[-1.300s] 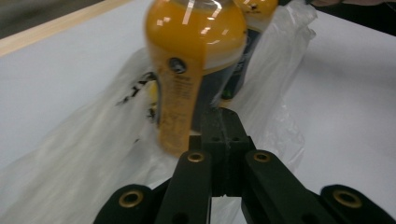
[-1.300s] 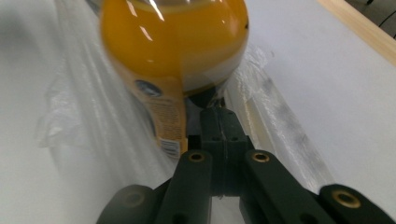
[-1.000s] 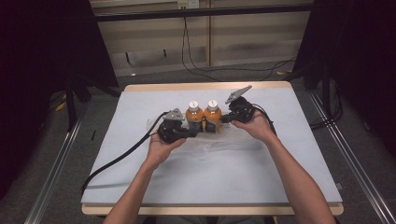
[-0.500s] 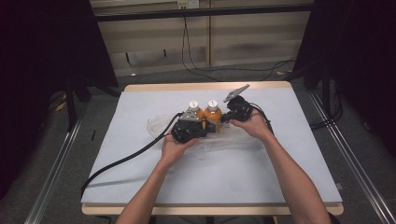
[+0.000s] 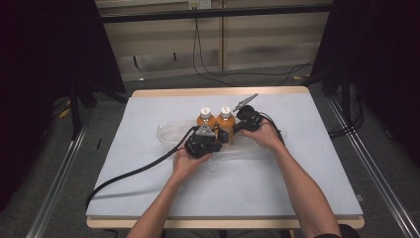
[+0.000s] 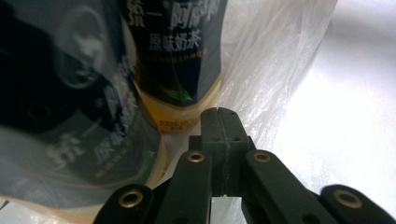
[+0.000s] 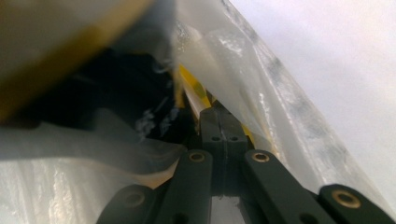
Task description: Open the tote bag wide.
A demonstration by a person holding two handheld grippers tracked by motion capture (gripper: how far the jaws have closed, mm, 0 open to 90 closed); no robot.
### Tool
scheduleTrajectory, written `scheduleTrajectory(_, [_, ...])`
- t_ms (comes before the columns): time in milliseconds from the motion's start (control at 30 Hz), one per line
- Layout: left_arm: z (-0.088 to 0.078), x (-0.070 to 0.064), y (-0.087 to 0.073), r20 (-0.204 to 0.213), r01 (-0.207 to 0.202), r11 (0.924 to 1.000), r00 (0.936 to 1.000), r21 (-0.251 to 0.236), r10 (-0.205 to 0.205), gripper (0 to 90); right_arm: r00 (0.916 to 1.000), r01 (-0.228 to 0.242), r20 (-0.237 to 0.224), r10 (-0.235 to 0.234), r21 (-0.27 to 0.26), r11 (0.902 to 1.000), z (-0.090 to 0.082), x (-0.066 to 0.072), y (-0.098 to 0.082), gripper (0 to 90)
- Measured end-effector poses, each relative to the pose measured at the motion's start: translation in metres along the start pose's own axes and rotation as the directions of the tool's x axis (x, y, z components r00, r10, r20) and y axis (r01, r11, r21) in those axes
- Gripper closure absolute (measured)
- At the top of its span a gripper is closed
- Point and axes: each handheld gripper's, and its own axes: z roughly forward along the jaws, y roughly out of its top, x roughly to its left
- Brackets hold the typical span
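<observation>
Your left gripper [image 5: 208, 135] sits at the near left of the two bottles, jaws clenched flat together; in the left gripper view no film shows between the tips, which rest just short of the base of the left bottle [image 5: 206, 120], beside the clear plastic bag [image 5: 171, 131]. The bag lies crumpled on the pale table cover [image 5: 124, 163], its film spread out toward the left and also wrapped about the foot of both bottles.

Both bottles stand upright, touching, at the middle of the table, white caps up, orange liquid above dark labels. The right bottle [image 5: 226, 122] stands between your two grippers.

Your right gripper [image 5: 237, 128] comes in from the right, jaws likewise clenched. In the right gripper view its tips press into the bag's film against that bottle; whether they pinch the film, I cannot tell.
</observation>
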Motion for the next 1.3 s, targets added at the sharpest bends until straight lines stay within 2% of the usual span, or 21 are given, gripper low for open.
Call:
scheduleTrajectory(67, [0.001, 0.0, -0.001, 0.004, -0.01, 0.9999, 0.9999, -0.005, 0.01, 90.0, 0.9998, -0.018, -0.002, 0.018, 0.006, 0.9998, 0.002, -0.001, -0.001, 90.0])
scheduleTrajectory(100, [0.001, 0.0, -0.001, 0.01, -0.013, 0.9999, 0.9999, 0.002, 0.013, 90.0, 0.9998, -0.017, -0.002, 0.017, 0.004, 0.9998, 0.004, -0.002, -0.001, 90.0])
scheduleTrajectory(167, [0.002, -0.002, -0.003, -0.006, -0.031, 0.9991, 0.9995, 0.03, 0.031, 90.0, 0.9996, -0.027, 0.0, 0.027, 0.007, 0.9996, 0.006, -0.003, -0.002, 90.0])
scheduleTrajectory(200, [0.003, -0.003, -0.005, 0.002, -0.028, 0.9993, 0.9996, 0.023, 0.028, 90.0, 0.9996, -0.029, 0.002, 0.029, 0.008, 0.9995, 0.008, -0.004, -0.002, 90.0])
scheduleTrajectory(267, [0.007, -0.005, -0.008, 0.0, -0.033, 0.9987, 0.9994, 0.039, 0.033, 90.0, 0.9994, -0.035, 0.005, 0.035, 0.007, 0.9994, 0.011, -0.006, -0.002, 90.0])
scheduleTrajectory(433, [0.006, -0.005, -0.009, 0.017, -0.022, 0.999, 0.9996, 0.039, 0.022, 90.0, 0.997, -0.076, 0.015, 0.076, 0.019, 0.9969, 0.016, -0.008, -0.003, 90.0])
scheduleTrajectory(533, [0.003, -0.006, -0.009, 0.027, -0.042, 0.997, 0.9988, 0.065, 0.04, 90.0, 0.996, -0.084, 0.031, 0.083, 0.017, 0.9963, 0.017, -0.012, -0.003, 90.0])
scheduleTrajectory(667, [0.001, -0.008, -0.013, 0.047, -0.034, 0.9981, 0.9984, 0.052, 0.031, 90.0, 0.994, -0.087, 0.068, 0.085, 0.022, 0.996, 0.019, -0.014, 0.0, 90.0])
scheduleTrajectory(700, [0.002, -0.009, -0.015, 0.05, -0.018, 0.9993, 0.9986, 0.034, 0.016, 90.0, 0.993, -0.096, 0.072, 0.094, 0.025, 0.9951, 0.019, -0.014, 0.001, 90.0])
scheduleTrajectory(767, [0.0, -0.01, -0.017, 0.063, -0.03, 0.9988, 0.9976, 0.039, 0.027, 90.0, 0.9938, -0.085, 0.073, 0.084, 0.017, 0.9962, 0.021, -0.015, 0.002, 90.0])
scheduleTrajectory(867, [-0.002, -0.016, -0.018, 0.075, -0.03, 0.9988, 0.9968, 0.037, 0.028, 90.0, 0.9909, -0.105, 0.087, 0.102, 0.027, 0.9941, 0.023, -0.016, 0.006, 90.0])
scheduleTrajectory(933, [-0.003, -0.016, -0.018, 0.088, -0.06, 0.997, 0.9946, 0.05, 0.055, 90.0, 0.9897, -0.116, 0.088, 0.113, 0.026, 0.9929, 0.025, -0.018, 0.008, 90.0])
scheduleTrajectory(1000, [-0.004, -0.017, -0.018, 0.098, -0.056, 0.9967, 0.9939, 0.059, 0.05, 90.0, 0.9882, -0.125, 0.093, 0.122, 0.034, 0.9916, 0.026, -0.019, 0.011, 90.0])
scheduleTrajectory(1067, [-0.006, -0.018, -0.019, 0.106, -0.074, 0.9949, 0.9922, 0.068, 0.067, 90.0, 0.9877, -0.127, 0.096, 0.123, 0.037, 0.9912, 0.028, -0.021, 0.014, 90.0])
scheduleTrajectory(1100, [-0.006, -0.02, -0.019, 0.11, -0.064, 0.9955, 0.9924, 0.07, 0.056, 90.0, 0.9864, -0.134, 0.101, 0.13, 0.04, 0.9901, 0.029, -0.021, 0.015, 90.0])
scheduleTrajectory(1133, [-0.005, -0.022, -0.02, 0.115, -0.058, 0.9972, 0.992, 0.048, 0.052, 90.0, 0.9854, -0.139, 0.104, 0.135, 0.04, 0.9894, 0.03, -0.022, 0.016, 90.0])
scheduleTrajectory(1233, [-0.01, -0.024, -0.021, 0.126, -0.086, 0.993, 0.9892, 0.081, 0.075, 90.0, 0.9841, -0.148, 0.105, 0.143, 0.042, 0.9881, 0.032, -0.024, 0.019, 90.0])
scheduleTrajectory(1300, [-0.01, -0.024, -0.023, 0.138, -0.076, 0.9947, 0.9881, 0.068, 0.066, 90.0, 0.9846, -0.148, 0.103, 0.142, 0.052, 0.9877, 0.033, -0.026, 0.022, 90.0])
